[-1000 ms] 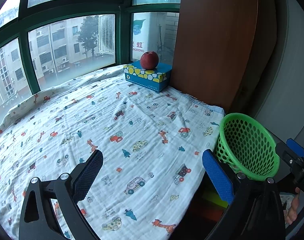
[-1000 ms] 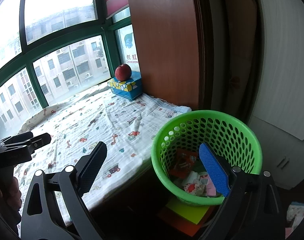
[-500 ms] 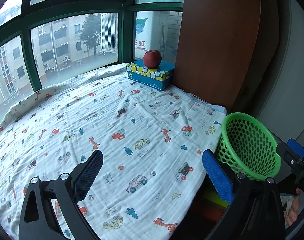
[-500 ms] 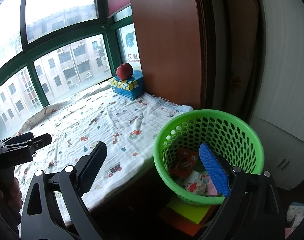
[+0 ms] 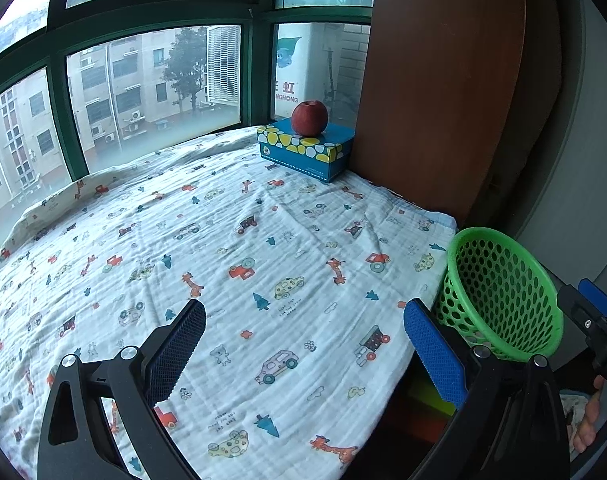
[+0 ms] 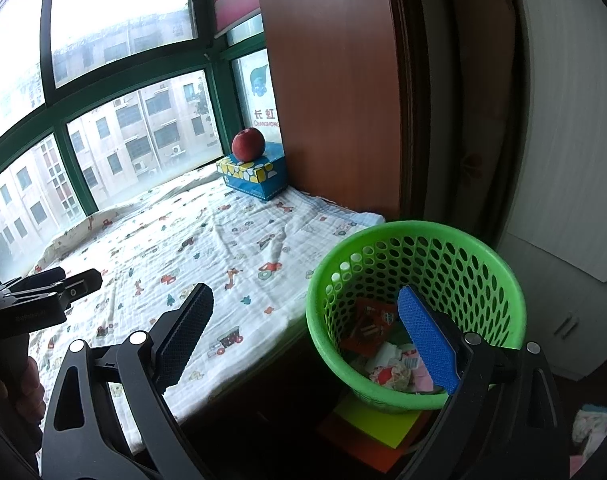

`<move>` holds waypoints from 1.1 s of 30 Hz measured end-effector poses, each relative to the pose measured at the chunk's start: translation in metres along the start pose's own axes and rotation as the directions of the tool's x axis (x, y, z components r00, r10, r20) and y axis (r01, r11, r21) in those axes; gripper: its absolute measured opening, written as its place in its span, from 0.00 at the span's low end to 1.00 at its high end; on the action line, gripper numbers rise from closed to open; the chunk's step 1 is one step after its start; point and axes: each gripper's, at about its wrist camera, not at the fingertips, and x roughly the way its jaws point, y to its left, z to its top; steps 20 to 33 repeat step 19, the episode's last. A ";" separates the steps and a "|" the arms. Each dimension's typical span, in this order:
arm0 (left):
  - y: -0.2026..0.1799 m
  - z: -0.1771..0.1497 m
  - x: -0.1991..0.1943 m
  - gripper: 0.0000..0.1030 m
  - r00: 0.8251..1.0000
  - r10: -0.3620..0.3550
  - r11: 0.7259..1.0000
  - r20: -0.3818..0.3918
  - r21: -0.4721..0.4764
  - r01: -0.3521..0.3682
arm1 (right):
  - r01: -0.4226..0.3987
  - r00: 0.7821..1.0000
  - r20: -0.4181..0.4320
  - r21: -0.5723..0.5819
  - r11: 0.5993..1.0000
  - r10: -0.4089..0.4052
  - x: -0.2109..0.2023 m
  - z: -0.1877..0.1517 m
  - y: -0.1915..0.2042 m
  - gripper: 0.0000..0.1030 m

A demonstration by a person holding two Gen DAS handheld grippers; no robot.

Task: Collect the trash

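A green perforated basket (image 6: 419,312) stands on the floor beside the window bench; it holds several crumpled wrappers and papers (image 6: 387,364). It also shows in the left wrist view (image 5: 499,296). My right gripper (image 6: 303,332) is open and empty, its right finger over the basket's mouth. My left gripper (image 5: 303,344) is open and empty above the patterned cloth (image 5: 223,264) on the bench. No loose trash shows on the cloth.
A red apple (image 5: 309,118) sits on a blue tissue box (image 5: 305,152) at the bench's far corner, next to a brown wooden panel (image 5: 435,92). Windows line the far side. Orange and yellow sheets (image 6: 379,428) lie under the basket.
Both grippers stay open and empty. The left view has drifted slightly, so the apple and box sit a bit further right; the right view has barely shifted.
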 end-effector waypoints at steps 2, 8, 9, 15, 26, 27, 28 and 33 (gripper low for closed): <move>0.000 0.000 0.000 0.93 1.000 0.000 1.000 0.002 -0.002 0.000 | 0.001 1.000 0.002 0.001 1.000 -0.001 0.000 0.000 0.000 0.90; 0.000 -0.001 -0.001 0.93 1.000 0.002 1.000 0.011 -0.001 -0.002 | -0.001 1.000 0.000 0.002 1.000 0.001 0.000 0.000 -0.001 0.90; -0.001 -0.001 -0.001 0.93 1.000 0.007 1.000 0.014 0.000 -0.007 | -0.001 1.000 0.001 0.002 1.000 0.001 0.000 0.000 -0.001 0.90; 0.001 0.000 -0.001 0.93 1.000 0.015 1.000 0.012 -0.005 -0.015 | 0.000 1.000 0.002 0.003 1.000 0.000 0.000 0.000 -0.001 0.90; 0.000 -0.001 0.000 0.93 1.000 0.020 1.000 0.012 0.000 -0.020 | -0.002 1.000 0.001 0.002 1.000 0.002 0.000 0.000 -0.001 0.90; 0.000 -0.001 0.000 0.93 1.000 0.020 1.000 0.012 0.000 -0.020 | -0.002 1.000 0.001 0.002 1.000 0.002 0.000 0.000 -0.001 0.90; 0.000 -0.001 0.000 0.93 1.000 0.020 1.000 0.012 0.000 -0.020 | -0.002 1.000 0.001 0.002 1.000 0.002 0.000 0.000 -0.001 0.90; 0.000 -0.001 0.000 0.93 1.000 0.020 1.000 0.012 0.000 -0.020 | -0.002 1.000 0.001 0.002 1.000 0.002 0.000 0.000 -0.001 0.90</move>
